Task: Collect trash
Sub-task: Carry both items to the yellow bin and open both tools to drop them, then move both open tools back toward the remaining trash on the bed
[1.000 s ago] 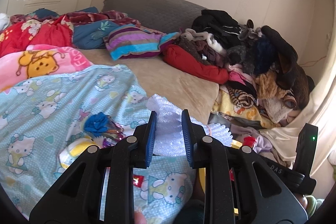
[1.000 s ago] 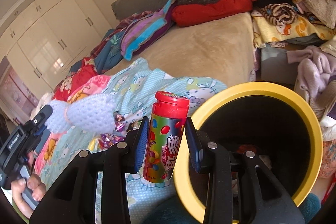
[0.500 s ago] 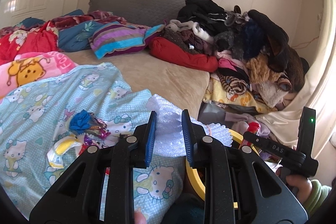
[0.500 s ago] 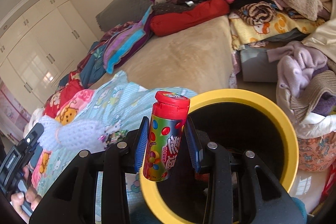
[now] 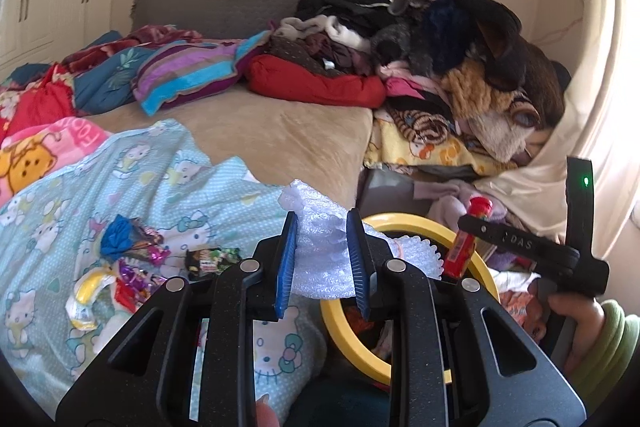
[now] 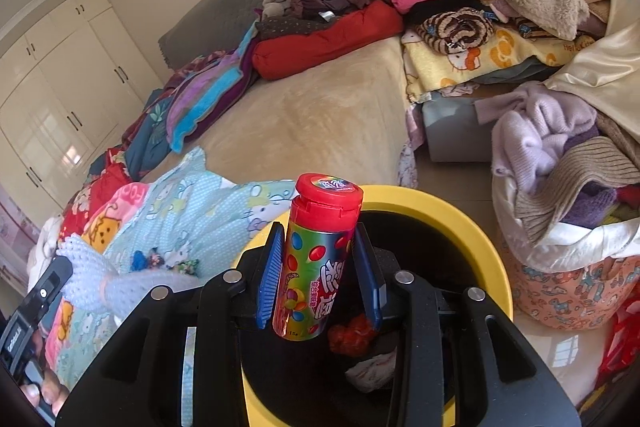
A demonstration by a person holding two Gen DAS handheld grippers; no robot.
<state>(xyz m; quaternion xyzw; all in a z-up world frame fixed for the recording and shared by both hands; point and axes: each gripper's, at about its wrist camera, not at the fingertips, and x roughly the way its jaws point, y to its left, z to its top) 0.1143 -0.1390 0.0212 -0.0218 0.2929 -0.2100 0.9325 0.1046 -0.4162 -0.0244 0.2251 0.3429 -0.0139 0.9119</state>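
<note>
Right wrist view: right gripper (image 6: 320,275) clamps the candy tube (image 6: 318,259) above the yellow bin (image 6: 486,247). Left gripper (image 5: 322,259) pinches foam wrap (image 5: 320,251), apparently short of the rim; early release drops it outside.

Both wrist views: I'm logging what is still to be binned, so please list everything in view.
Candy tube: one, red cap, held over the bin mouth.
Foam sheet: one, white, held beside the bin rim.
Bin: one, yellow rim, dark inside, some trash in it.
Wrappers: several, mixed colours, on the cartoon blanket.
Cartoon blanket: one, light blue, on the bed.
Clothes pile: one, mixed, far side of the bed.
Laundry basket: one, patterned, beside the bin.
Right tongs: shut on the tube.
Left tongs: shut on the foam.
</note>
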